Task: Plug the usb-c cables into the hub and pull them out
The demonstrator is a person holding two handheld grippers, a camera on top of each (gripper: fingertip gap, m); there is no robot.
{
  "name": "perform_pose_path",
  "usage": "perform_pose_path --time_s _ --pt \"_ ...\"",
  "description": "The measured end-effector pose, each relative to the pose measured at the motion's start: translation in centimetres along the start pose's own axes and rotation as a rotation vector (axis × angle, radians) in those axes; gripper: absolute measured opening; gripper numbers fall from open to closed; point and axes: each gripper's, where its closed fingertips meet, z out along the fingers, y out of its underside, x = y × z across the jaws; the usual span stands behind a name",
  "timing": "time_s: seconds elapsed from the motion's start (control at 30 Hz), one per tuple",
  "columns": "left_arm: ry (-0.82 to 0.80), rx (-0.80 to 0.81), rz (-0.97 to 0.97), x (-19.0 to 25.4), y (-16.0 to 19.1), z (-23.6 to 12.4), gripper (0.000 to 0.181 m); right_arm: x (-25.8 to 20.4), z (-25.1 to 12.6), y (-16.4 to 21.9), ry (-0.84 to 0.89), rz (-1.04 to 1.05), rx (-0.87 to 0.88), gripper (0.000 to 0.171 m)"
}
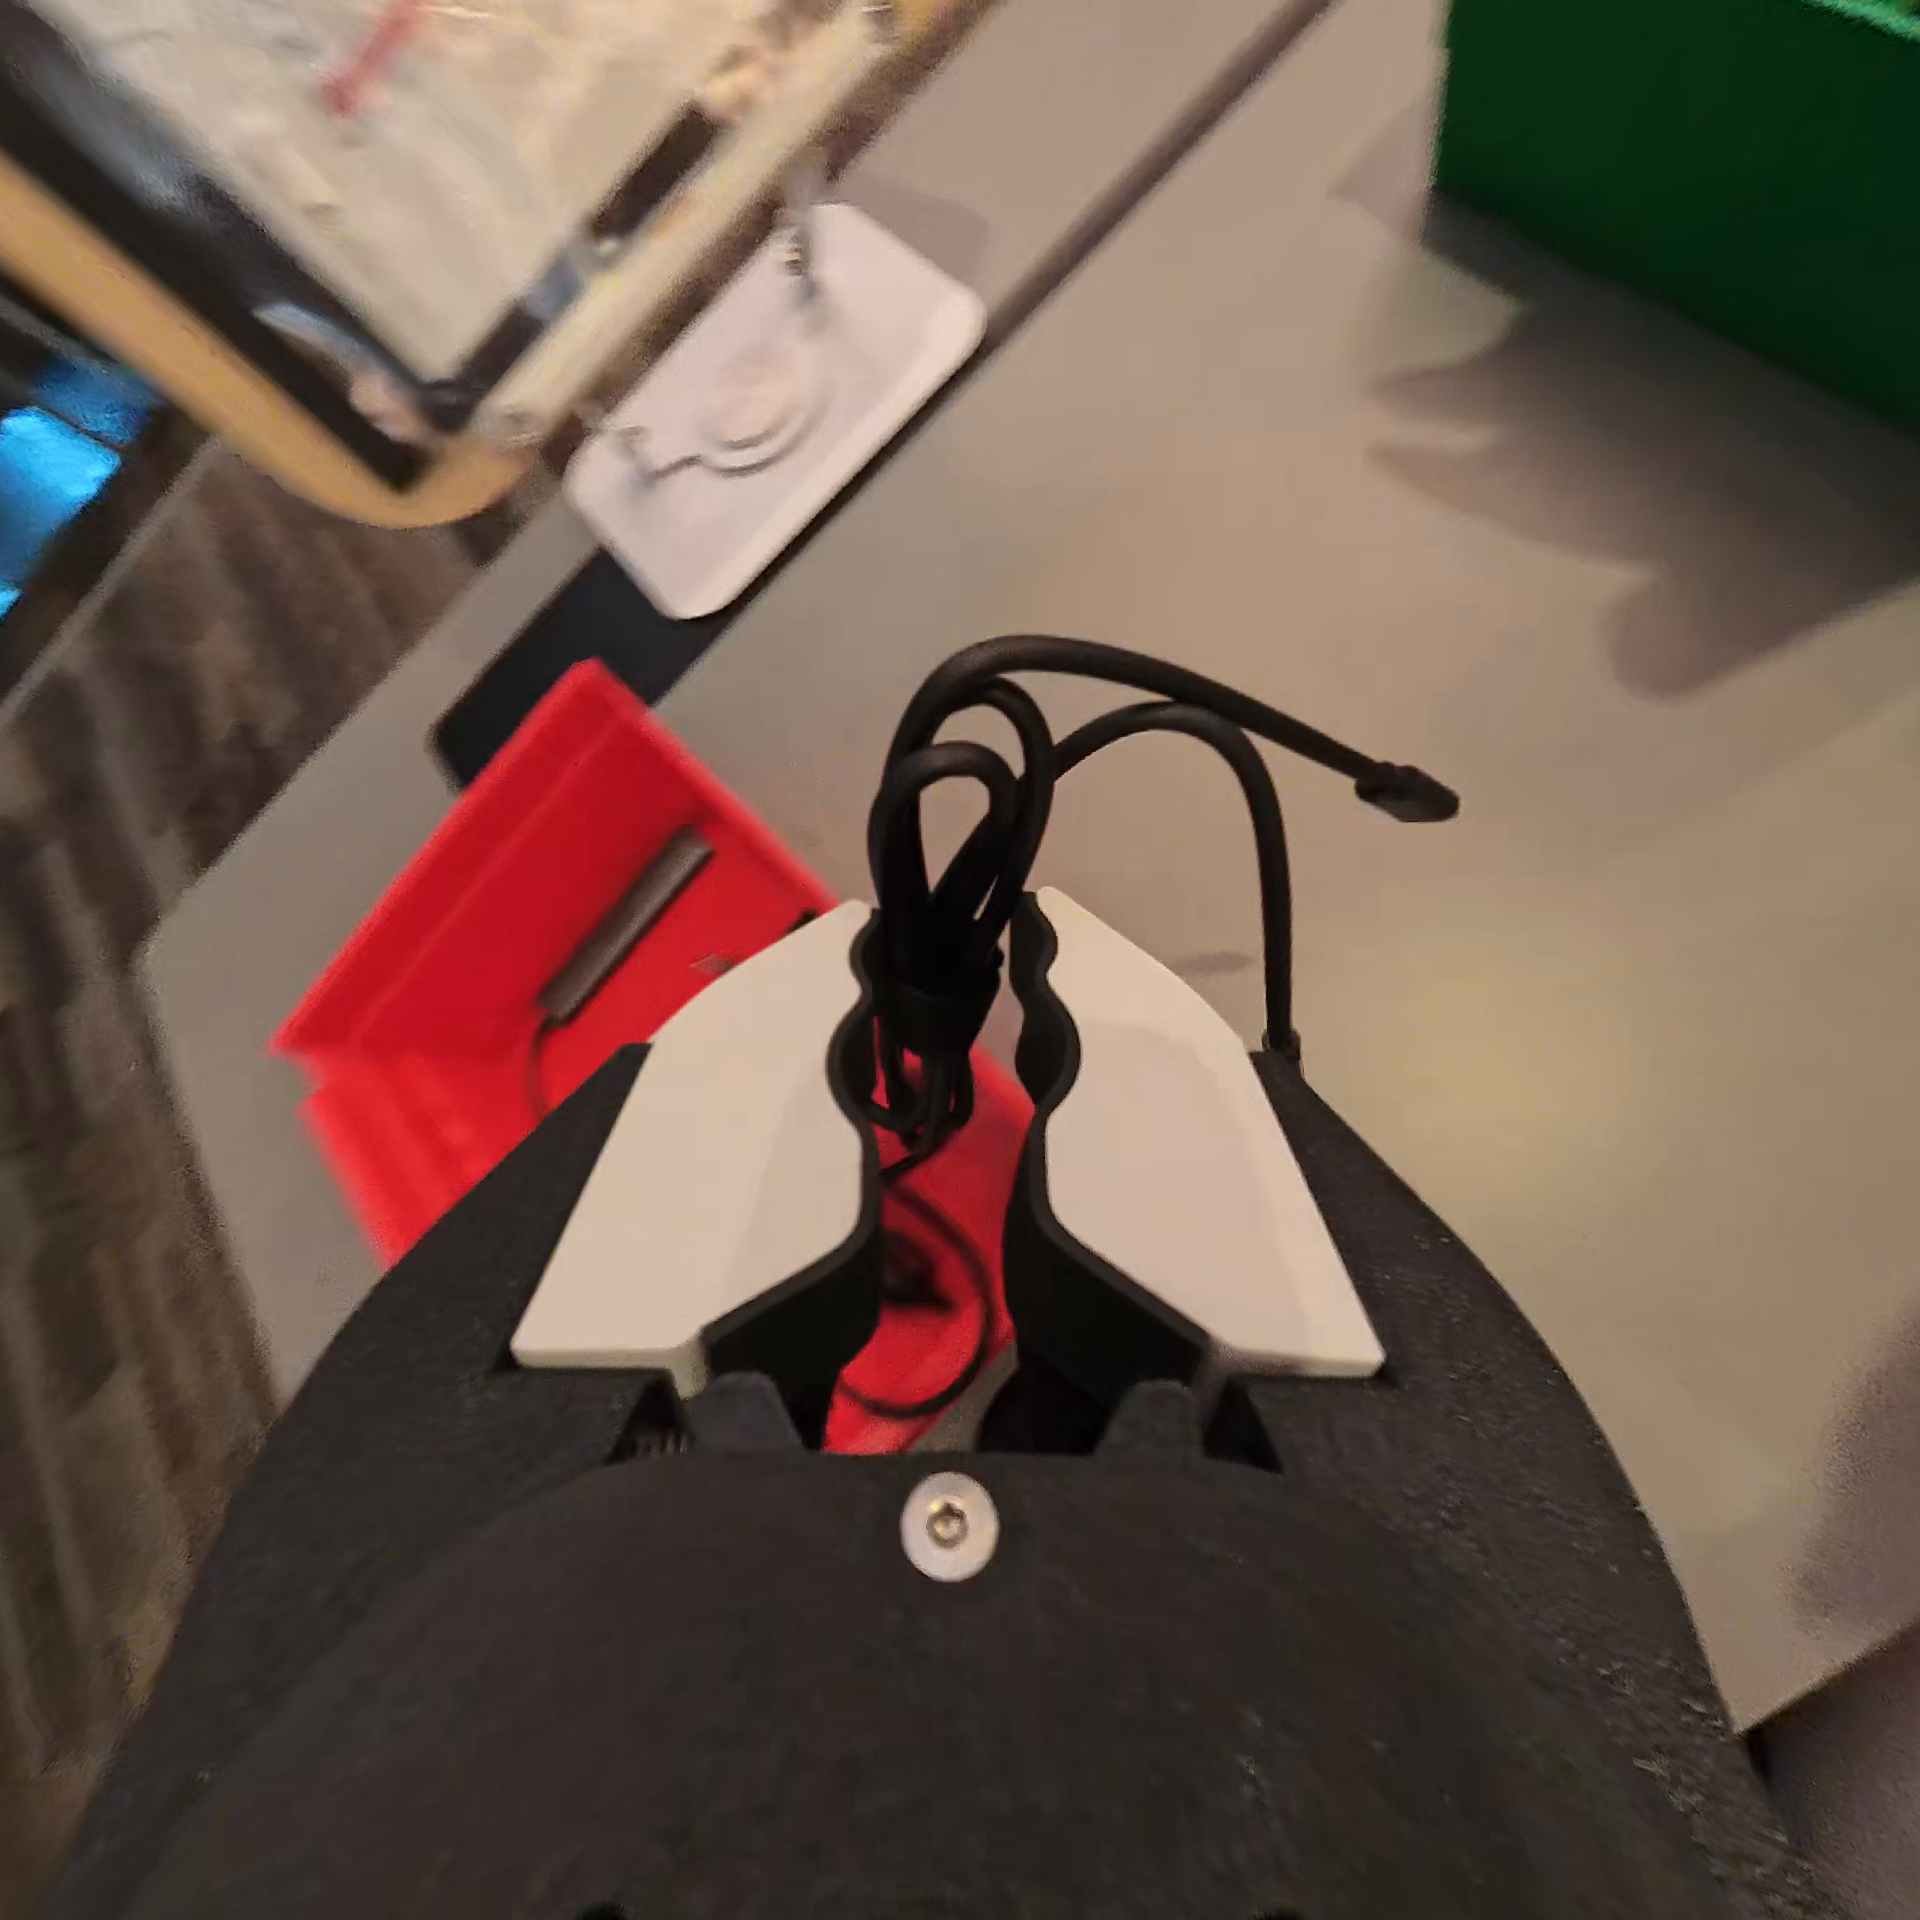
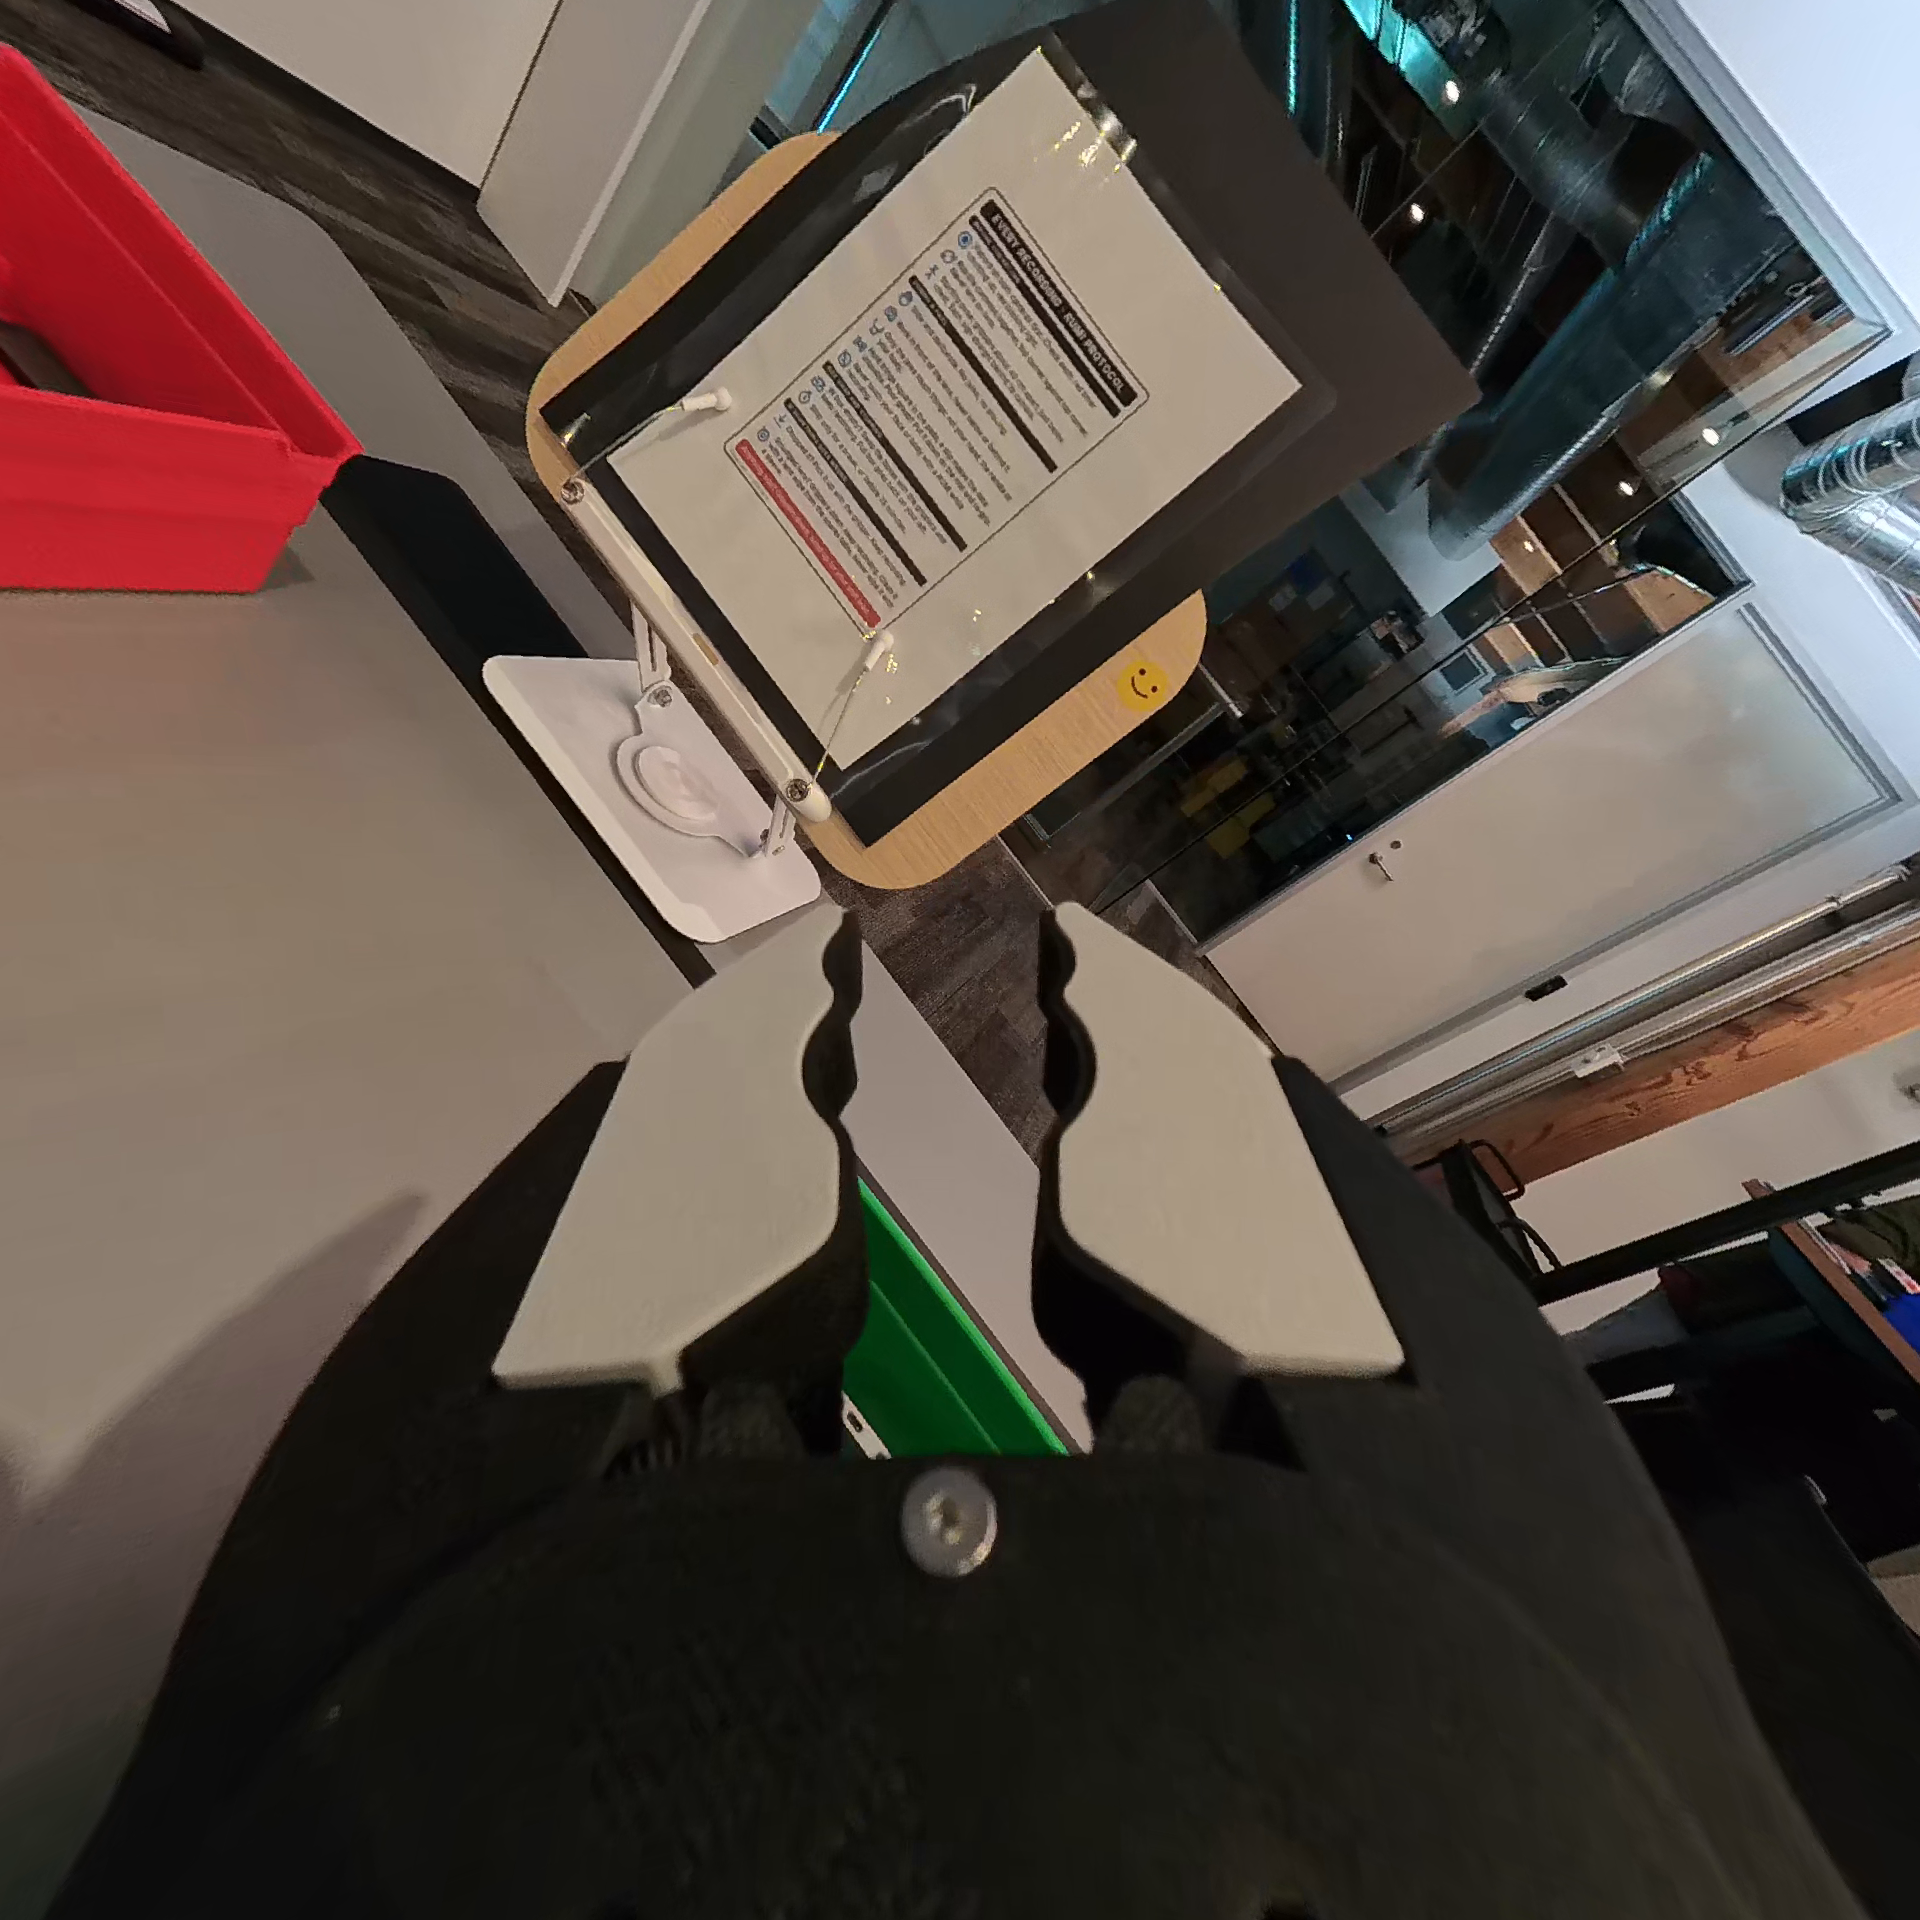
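Note:
My left gripper (image 1: 940,914) is shut on a bundled black usb-c cable (image 1: 966,790) and holds it in the air above the red bin (image 1: 468,966). The cable's loops stick up past the fingertips and one plug end (image 1: 1408,798) juts to the right. A dark slim hub (image 1: 623,925) with a thin lead lies in the red bin. My right gripper (image 2: 948,930) is open and empty, raised above the grey table and pointing at the sign stand. The red bin's corner (image 2: 156,436) shows at the upper left of the right wrist view.
A green bin (image 1: 1683,177) stands at the table's far right and shows under the right gripper (image 2: 925,1340). A framed printed sheet on a white stand (image 2: 935,457) sits at the table's far edge, its white base (image 1: 779,416) on the grey table (image 1: 1455,1143). Left tips to right tips: about 30 cm.

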Motion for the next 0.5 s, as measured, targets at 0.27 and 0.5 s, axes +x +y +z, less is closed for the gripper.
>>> perform_pose_path --time_s 0.27,0.5 --pt "0.246 -0.187 0.272 11.4 0.8 12.0 0.022 0.1 0.2 1.1 -0.007 0.008 -0.025 0.033" --pt "0.458 -0.237 0.260 16.1 1.9 17.1 0.025 0.3 0.1 1.3 -0.003 0.009 -0.021 0.033"
